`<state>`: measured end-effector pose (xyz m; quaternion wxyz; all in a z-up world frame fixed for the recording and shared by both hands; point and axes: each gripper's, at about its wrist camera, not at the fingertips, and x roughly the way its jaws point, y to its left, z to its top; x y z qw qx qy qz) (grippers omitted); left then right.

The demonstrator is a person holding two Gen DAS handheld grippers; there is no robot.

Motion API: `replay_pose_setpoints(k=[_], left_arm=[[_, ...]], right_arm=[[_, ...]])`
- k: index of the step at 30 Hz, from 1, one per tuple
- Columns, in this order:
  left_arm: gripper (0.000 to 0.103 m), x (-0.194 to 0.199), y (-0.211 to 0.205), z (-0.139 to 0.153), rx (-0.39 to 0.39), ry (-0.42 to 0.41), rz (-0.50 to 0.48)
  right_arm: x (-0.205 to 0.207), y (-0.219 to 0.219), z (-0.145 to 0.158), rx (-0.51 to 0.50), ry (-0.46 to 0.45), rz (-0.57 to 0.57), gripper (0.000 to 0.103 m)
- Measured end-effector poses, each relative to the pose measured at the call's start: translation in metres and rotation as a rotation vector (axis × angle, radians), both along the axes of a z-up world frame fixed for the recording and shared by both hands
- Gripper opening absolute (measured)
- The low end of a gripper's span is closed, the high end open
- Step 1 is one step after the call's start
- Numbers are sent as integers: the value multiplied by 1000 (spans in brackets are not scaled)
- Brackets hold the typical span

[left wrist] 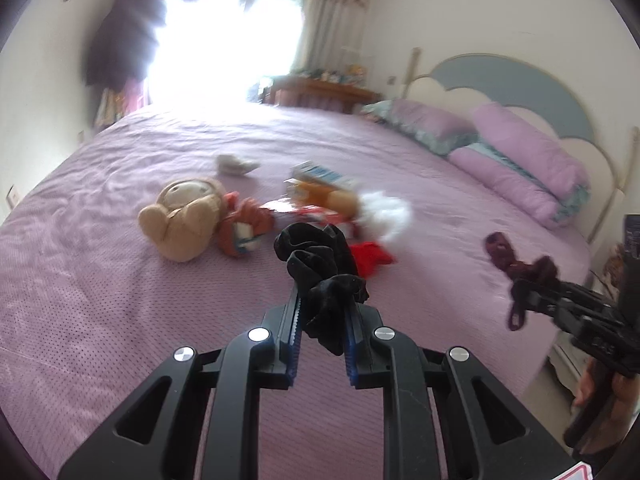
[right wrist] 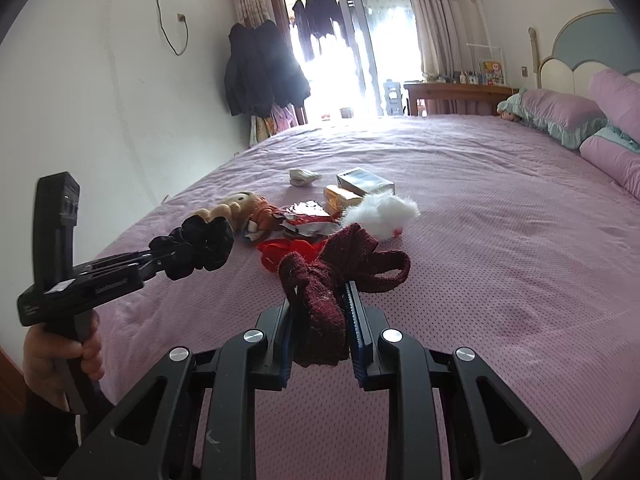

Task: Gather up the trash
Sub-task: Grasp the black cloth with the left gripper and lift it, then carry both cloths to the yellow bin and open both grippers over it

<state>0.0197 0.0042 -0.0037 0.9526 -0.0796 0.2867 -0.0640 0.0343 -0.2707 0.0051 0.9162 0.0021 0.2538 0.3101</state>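
Observation:
My left gripper (left wrist: 322,300) is shut on a black sock (left wrist: 320,264) and holds it above the purple bed (left wrist: 120,300); it also shows in the right wrist view (right wrist: 160,258) with the black sock (right wrist: 200,242). My right gripper (right wrist: 318,296) is shut on a dark red sock (right wrist: 332,276), also lifted; it shows in the left wrist view (left wrist: 524,300) with that sock (left wrist: 508,256). On the bed lie a red snack wrapper (right wrist: 306,222), an orange packet (right wrist: 340,198), a box (right wrist: 364,182) and a crumpled white piece (right wrist: 304,176).
A rag doll (left wrist: 188,216) and a white fluffy toy (right wrist: 380,210) lie among the litter, with a red cloth (right wrist: 284,252) in front. Pillows (left wrist: 520,160) line the headboard at right. A wooden desk (right wrist: 452,98) stands beyond the bed by the balcony door.

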Motion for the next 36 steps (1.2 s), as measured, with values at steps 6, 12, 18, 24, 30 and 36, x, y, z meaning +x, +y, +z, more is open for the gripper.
replay_pose_setpoints(k=[6, 12, 18, 24, 30, 36], left_arm=[[18, -33, -55, 14, 4, -38, -165], [18, -55, -134, -5, -11, 13, -385], [18, -73, -215, -50, -20, 141, -600], [18, -85, -270, -98, -7, 275, -720], [18, -92, -304, -129, 46, 355, -780], [18, -89, -323, -151, 93, 403, -806]], right_arm=[[-47, -39, 6, 45, -15, -21, 23], [-105, -99, -8, 38, -12, -149, 23], [-144, -153, -52, 2, 99, -293, 23], [-163, -195, -119, 9, 280, -418, 23], [-165, -216, -165, -17, 393, -495, 46], [-172, -237, -174, -12, 379, -558, 67]])
